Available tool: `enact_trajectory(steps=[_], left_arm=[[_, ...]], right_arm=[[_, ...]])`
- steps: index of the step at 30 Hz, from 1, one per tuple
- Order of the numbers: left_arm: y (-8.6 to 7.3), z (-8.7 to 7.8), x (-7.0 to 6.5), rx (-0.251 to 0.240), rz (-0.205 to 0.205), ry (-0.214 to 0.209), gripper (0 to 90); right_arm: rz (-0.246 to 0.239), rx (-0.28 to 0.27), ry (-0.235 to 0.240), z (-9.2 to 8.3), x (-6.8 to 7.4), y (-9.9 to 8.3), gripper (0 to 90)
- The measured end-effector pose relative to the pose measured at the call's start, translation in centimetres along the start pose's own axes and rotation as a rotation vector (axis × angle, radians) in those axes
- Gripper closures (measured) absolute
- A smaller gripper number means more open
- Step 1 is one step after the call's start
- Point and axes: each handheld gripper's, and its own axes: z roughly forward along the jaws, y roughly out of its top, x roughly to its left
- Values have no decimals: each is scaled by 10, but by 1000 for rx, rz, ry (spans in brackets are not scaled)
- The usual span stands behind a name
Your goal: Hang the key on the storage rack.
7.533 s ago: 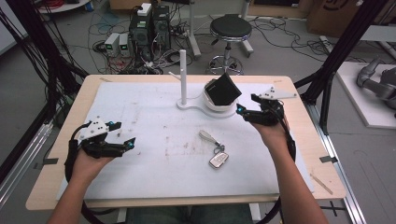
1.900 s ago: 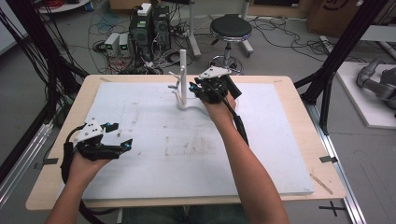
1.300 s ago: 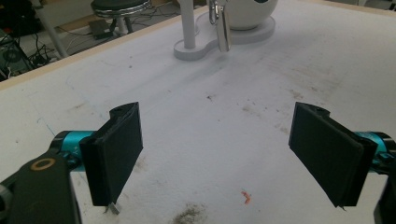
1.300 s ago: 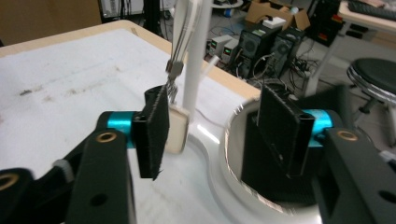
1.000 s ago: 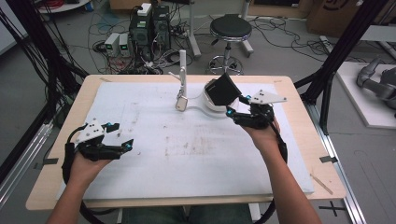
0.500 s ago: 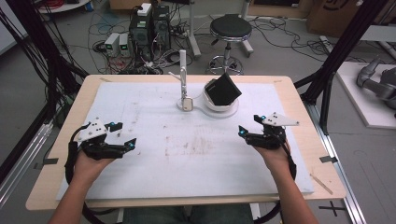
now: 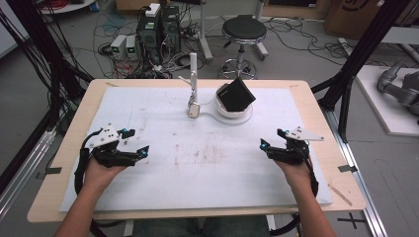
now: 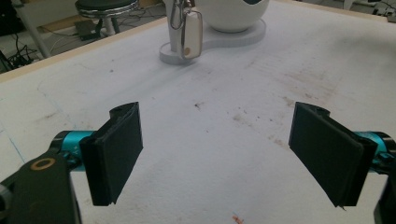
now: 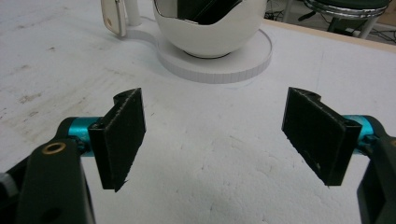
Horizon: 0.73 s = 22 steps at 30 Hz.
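A white stand with an upright post rises at the back middle of the table. A white key fob hangs from its hook on a ring. On the same base sits a white bowl holding a tilted black box. My left gripper rests open at the front left with nothing between its jaws. At the front right, my right gripper is open and holds nothing. The left gripper view shows my left gripper facing the fob. From my right gripper, the bowl is close ahead and the fob is at its left.
A stained white sheet covers the wooden table. A black stool, computers and cables stand on the floor behind the table. Black frame struts rise at both sides.
The key fob, earlier lying on the sheet, now hangs on the post. My right gripper left the stand and drew back to the front right, open. The left gripper stayed put.
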Motion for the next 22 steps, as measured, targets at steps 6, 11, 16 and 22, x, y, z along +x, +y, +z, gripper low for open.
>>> enact_trajectory(steps=[6, 11, 16, 22], left_arm=[[0, 2, 1, 8, 3, -3, 175], [0, 2, 1, 10, 1, -1, 175], [0, 2, 1, 13, 6, -6, 175], [0, 1, 0, 7, 2, -3, 175]], right_arm=[[6, -10, -11, -3, -3, -2, 218], [11, -3, -13, -1, -4, -3, 218], [10, 3, -15, 0, -4, -3, 218], [13, 3, -21, -1, -5, -3, 218]])
